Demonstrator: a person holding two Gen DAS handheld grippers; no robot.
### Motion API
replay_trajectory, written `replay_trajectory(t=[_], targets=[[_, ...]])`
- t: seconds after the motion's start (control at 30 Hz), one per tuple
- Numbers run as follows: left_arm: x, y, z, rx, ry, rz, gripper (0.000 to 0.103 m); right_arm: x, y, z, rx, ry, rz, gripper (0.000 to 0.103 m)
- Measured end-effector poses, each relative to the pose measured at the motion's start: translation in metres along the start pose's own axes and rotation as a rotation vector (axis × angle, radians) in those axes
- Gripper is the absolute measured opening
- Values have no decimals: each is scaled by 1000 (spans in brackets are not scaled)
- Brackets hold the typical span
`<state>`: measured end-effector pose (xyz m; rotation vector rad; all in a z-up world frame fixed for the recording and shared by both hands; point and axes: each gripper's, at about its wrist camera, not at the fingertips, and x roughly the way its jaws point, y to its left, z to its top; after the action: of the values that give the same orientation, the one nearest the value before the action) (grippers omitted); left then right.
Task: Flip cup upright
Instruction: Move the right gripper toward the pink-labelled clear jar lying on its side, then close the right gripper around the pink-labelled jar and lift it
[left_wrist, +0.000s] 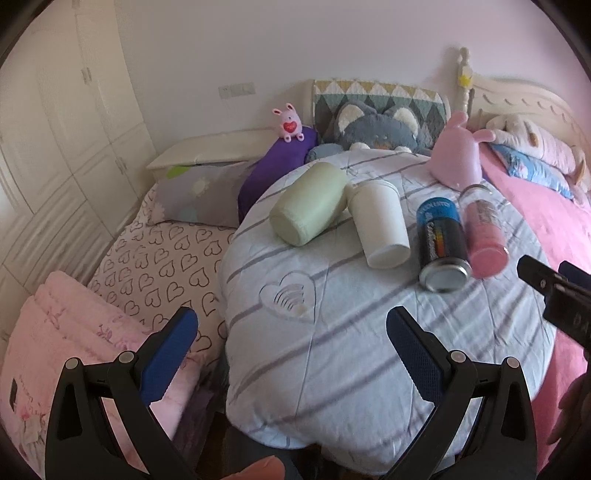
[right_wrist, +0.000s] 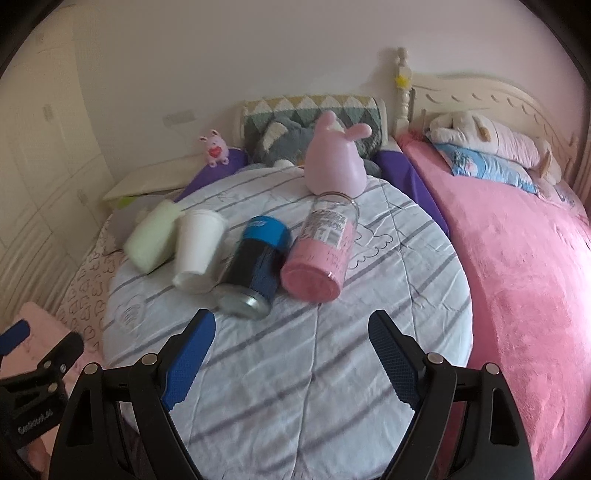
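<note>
Four cups were found lying on their sides on the striped quilt (right_wrist: 332, 387), the white cup (left_wrist: 380, 221) untouched, both grippers' fingers (right_wrist: 192, 358) spread open and empty; approach and grasp were judged outstanding.

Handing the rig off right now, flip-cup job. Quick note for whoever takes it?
Left gripper: open, empty, hovering over the near edge of the striped quilt.
Right gripper: open, empty, hovering just short of the row of containers.
Things: four containers lie on their sides in a row on the quilt, left to right: green cup, white cup, blue-topped dark can, clear jar with pink contents. The green and white cups touch; the can and jar lie side by side.
Done: nothing, none upright.
Left: grip each one and stand it up.
</note>
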<state>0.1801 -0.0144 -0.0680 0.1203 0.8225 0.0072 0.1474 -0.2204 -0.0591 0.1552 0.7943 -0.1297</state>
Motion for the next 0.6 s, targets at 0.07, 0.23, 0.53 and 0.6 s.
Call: replay_trajectory(t=[0.07,0.23,0.53,0.6], targets=[[13,-4,7,3,7,-4,103,16,-5,10,17,18,-8,86],[40,-13,24,11,26,-19,103,55,-17,33,65,66,-35,86],[69,-25,38,29,48,-47,103,117,-28,57,148,169,-57,86],[73,-27,40,30,54,-51,103,129,-30,61,162,194,-60,86]])
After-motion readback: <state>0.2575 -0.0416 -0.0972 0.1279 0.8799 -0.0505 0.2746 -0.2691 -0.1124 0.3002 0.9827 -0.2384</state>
